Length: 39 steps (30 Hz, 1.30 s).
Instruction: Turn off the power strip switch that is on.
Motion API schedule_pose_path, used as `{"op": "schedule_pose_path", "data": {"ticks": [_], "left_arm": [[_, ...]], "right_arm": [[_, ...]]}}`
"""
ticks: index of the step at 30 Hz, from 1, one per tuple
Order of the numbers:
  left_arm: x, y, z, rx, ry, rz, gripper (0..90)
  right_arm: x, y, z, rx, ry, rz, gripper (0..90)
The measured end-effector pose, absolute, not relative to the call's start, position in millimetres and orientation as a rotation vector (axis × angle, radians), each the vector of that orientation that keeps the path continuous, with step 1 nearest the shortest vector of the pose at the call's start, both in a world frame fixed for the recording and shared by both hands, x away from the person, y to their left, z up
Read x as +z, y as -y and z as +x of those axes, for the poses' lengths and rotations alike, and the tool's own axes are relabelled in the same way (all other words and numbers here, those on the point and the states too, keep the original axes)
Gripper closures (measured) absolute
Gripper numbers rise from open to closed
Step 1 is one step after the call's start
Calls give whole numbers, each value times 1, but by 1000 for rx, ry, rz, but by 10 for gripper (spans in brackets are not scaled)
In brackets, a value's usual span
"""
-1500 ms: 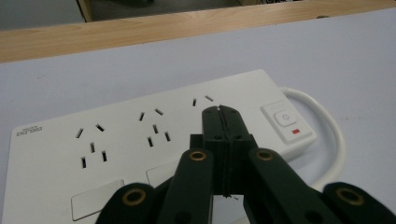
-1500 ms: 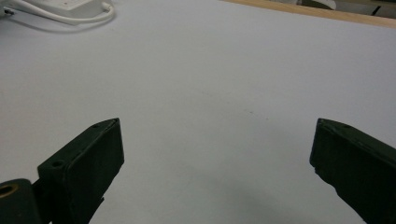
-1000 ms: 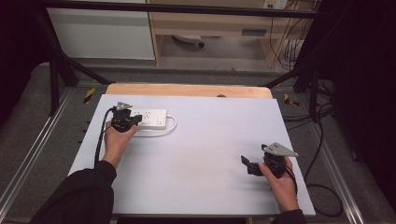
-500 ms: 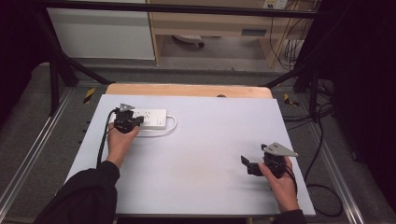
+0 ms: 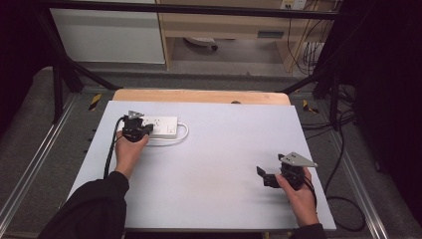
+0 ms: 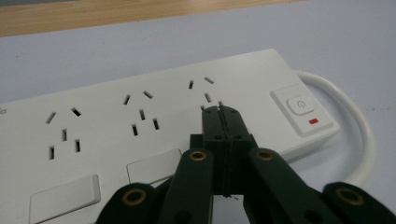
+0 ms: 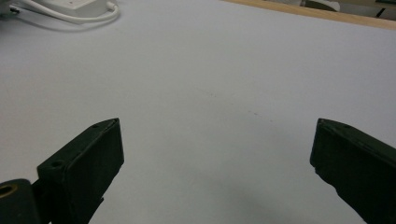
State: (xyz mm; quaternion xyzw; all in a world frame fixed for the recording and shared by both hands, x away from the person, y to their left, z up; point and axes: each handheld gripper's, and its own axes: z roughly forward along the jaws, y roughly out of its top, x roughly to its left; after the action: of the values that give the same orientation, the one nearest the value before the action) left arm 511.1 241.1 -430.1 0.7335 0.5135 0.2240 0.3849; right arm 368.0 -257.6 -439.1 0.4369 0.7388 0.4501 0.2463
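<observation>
white table [image 5: 209, 164], power strip [image 5: 160, 126] half hidden, left tool [image 6: 220, 109]

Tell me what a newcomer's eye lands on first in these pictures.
The white power strip at the table's far left stands out, with the left tool shut, its tips over the strip's sockets near the switch. At the near right, the right tool rests open over bare table.

Left gripper [image 5: 135, 130]: black body carrying a small grey three-cornered plate and a black cable trailing along a dark long sleeve [image 5: 94, 209]. Its linkage arms carry brass-coloured pivot rivets. Right gripper [image 5: 265, 177]: black, with a larger grey three-cornered plate, blocky matt jaw pads and a dark cuff at the wrist.
</observation>
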Motion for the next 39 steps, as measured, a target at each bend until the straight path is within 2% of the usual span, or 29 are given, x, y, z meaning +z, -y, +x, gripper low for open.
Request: {"op": "schedule_pose_path", "data": {"ticks": [39], "left_arm": [[-435, -237, 508, 607, -1278, 1881, 900]], "right_arm": [[-439, 257, 368, 1224, -2020, 1185, 33]]}}
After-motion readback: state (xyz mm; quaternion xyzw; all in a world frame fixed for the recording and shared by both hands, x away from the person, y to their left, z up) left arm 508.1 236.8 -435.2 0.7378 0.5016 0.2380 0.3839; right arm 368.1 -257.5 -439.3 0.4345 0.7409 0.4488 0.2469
